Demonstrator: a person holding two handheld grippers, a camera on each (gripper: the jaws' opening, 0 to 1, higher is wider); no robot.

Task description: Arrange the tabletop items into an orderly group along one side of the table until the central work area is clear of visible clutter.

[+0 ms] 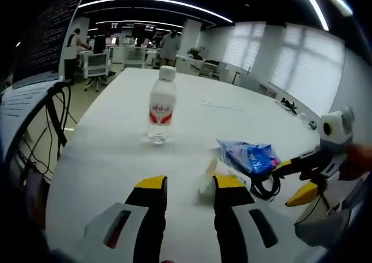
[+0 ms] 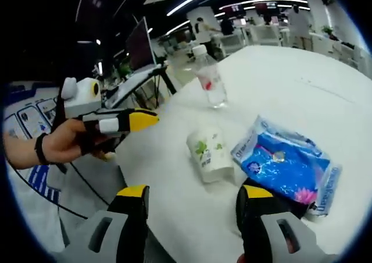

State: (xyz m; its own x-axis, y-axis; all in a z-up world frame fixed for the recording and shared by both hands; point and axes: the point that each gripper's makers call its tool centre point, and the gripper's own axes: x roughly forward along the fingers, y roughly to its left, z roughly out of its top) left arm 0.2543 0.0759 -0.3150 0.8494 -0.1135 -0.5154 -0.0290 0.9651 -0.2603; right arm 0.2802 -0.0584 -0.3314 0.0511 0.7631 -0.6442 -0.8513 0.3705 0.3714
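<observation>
A clear water bottle [image 1: 161,109] [image 2: 210,80] with a red label stands upright on the white table [image 1: 116,158]. Nearer lies a white paper cup [image 2: 209,152] [image 1: 205,180] on its side. Right beside it is a flat blue packet [image 2: 288,167] [image 1: 249,156]. My left gripper [image 1: 190,184] is open and empty, low over the table, with the cup just past its right jaw. A hand holds this left gripper [image 2: 125,122] off the table's edge. My right gripper [image 2: 195,196] [image 1: 293,180] is open, the cup a little ahead of its jaws and the packet's near edge at its right jaw.
The table's edge [image 2: 157,117] runs close by, with a monitor [image 2: 139,45], a chair [image 1: 26,106] and hanging cables [image 1: 61,117] beyond it. Desks and people [image 1: 170,45] stand far back. Bare table [image 2: 302,88] stretches past the bottle.
</observation>
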